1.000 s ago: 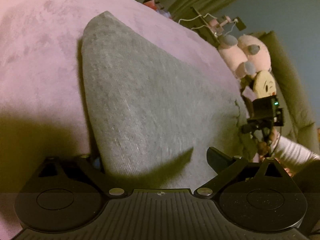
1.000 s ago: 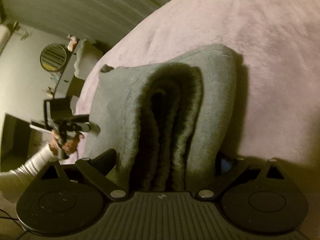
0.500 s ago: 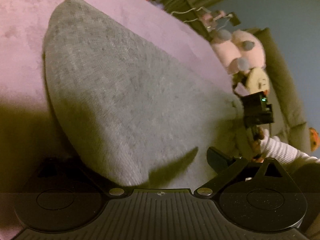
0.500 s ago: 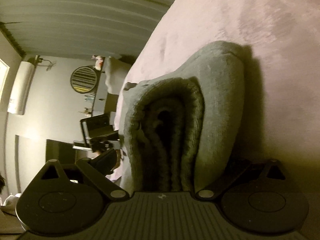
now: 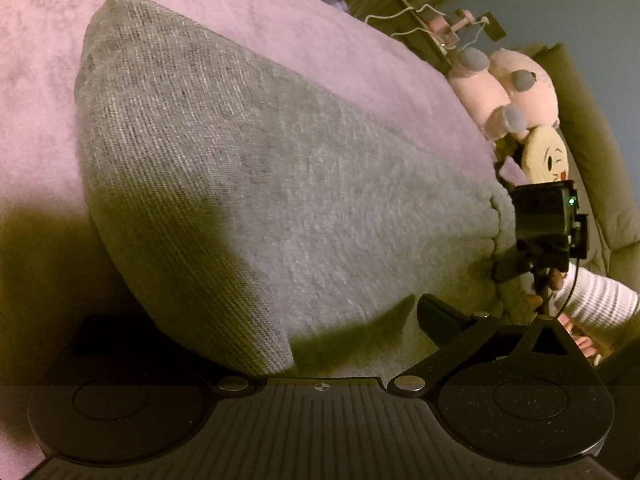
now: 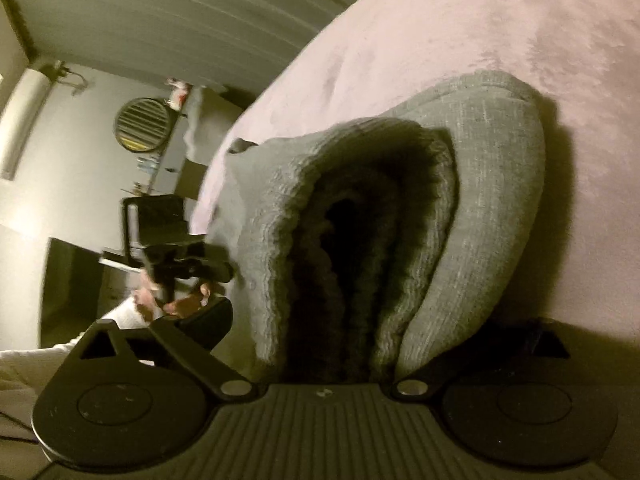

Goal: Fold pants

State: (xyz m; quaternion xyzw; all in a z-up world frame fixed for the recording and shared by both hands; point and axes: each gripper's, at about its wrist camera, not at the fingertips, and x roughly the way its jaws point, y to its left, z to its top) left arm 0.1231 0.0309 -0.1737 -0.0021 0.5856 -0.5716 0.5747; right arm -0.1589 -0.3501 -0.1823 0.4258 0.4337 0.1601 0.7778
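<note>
Grey pants (image 5: 256, 184) lie bunched on the pink bed (image 5: 280, 28), folded layers stacked; left tongs (image 5: 320, 344) pinch one end of the pants, right tongs (image 6: 344, 344) pinch the thick layered end opposite, plush toys (image 5: 508, 92) beyond the pants

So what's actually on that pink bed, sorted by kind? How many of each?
Grey folded pants: 1
Pink plush toys: 1
Yellow face cushions: 1
Pink blankets: 1
Handheld grippers, left and right: 2
Total: 6
</note>
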